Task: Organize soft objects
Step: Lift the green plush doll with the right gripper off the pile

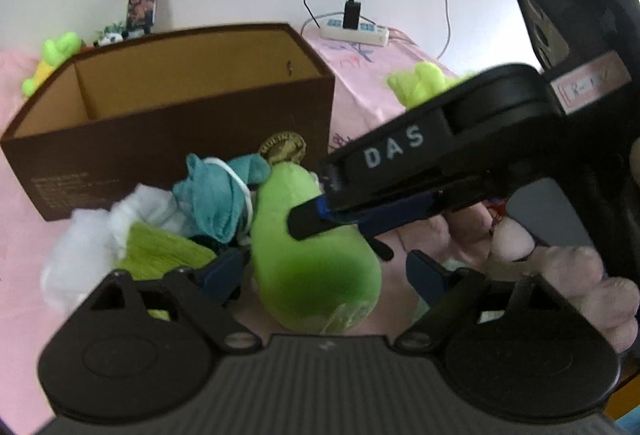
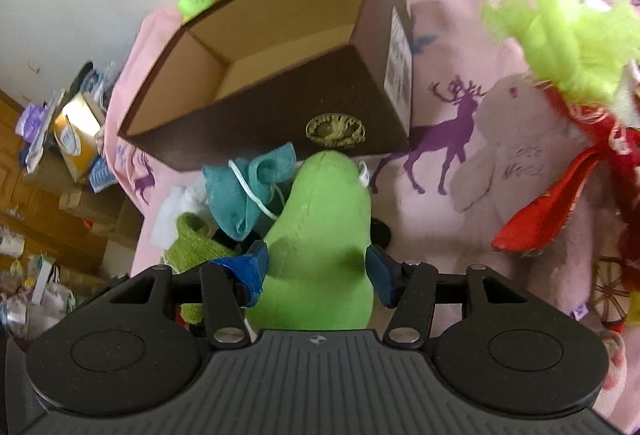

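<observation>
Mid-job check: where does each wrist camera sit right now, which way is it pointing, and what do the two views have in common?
Left wrist: low behind the left gripper, facing the brown box; open fingers flank the green plush; right gripper crosses from the right.
Right wrist: above the right gripper, tilted down at the same plush, blue pads beside it.
Shared: plush, box, teal cloth, pink deer-print cloth.
</observation>
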